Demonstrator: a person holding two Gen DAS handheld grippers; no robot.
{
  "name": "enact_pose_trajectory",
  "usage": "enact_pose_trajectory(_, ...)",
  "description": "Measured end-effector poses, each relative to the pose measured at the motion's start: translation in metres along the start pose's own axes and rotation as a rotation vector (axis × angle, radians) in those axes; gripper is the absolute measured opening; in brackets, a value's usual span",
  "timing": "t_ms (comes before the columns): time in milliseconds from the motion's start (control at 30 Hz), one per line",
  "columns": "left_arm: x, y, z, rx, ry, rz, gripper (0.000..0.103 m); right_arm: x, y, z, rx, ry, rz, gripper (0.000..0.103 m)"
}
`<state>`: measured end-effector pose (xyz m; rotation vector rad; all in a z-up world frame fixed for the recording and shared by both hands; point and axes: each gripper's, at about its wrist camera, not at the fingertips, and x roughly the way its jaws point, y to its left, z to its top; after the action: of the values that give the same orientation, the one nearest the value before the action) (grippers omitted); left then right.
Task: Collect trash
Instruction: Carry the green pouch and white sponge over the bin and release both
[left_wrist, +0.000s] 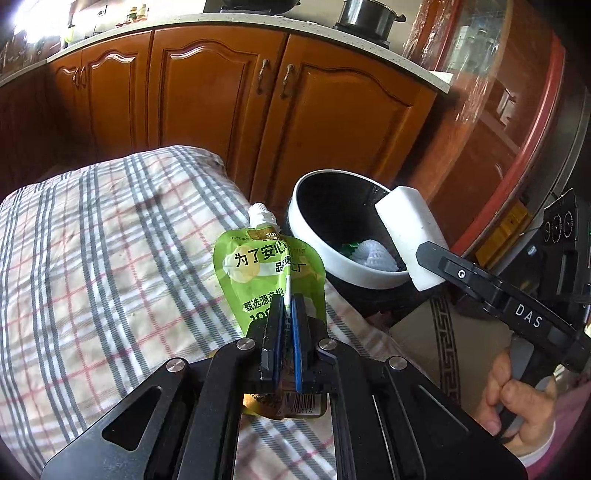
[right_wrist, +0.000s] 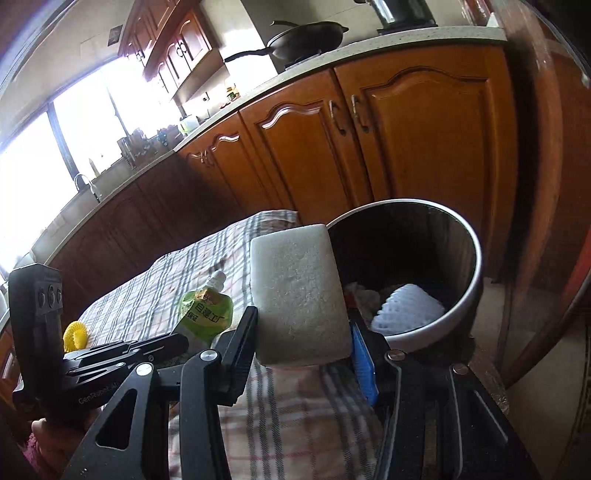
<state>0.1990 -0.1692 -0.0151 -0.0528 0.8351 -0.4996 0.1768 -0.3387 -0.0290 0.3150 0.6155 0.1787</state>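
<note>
Kitchen cabinets stood behind our plaid-covered table (left_wrist: 92, 258). Our left gripper (left_wrist: 282, 314) was clamped narrow on a green drink pouch (left_wrist: 266, 269) over the cloth. Our right gripper (right_wrist: 303, 332) pinched a white sponge block (right_wrist: 299, 291) beside the bin (right_wrist: 476, 266). We judged each should clear the rim before release.

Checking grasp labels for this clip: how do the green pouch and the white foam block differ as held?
The green pouch is flat and printed, pinched in the shut left gripper; the white foam block is thick and plain, spreading the right gripper wide. Both are held near the bin.
</note>
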Motion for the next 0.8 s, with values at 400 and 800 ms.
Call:
enact_pose_trajectory(400, 0.007, -0.020, 0.007, 0.039, -0.001, -0.006, 0.003, -0.010, -0.022, 0.001, 0.040, -0.027, -0.025, 0.048)
enact_pose_trajectory(800, 0.014, -0.036, 0.019, 0.074, 0.007, -0.021, 0.003, -0.014, -0.044, 0.008, 0.054, -0.041, -0.056, 0.048)
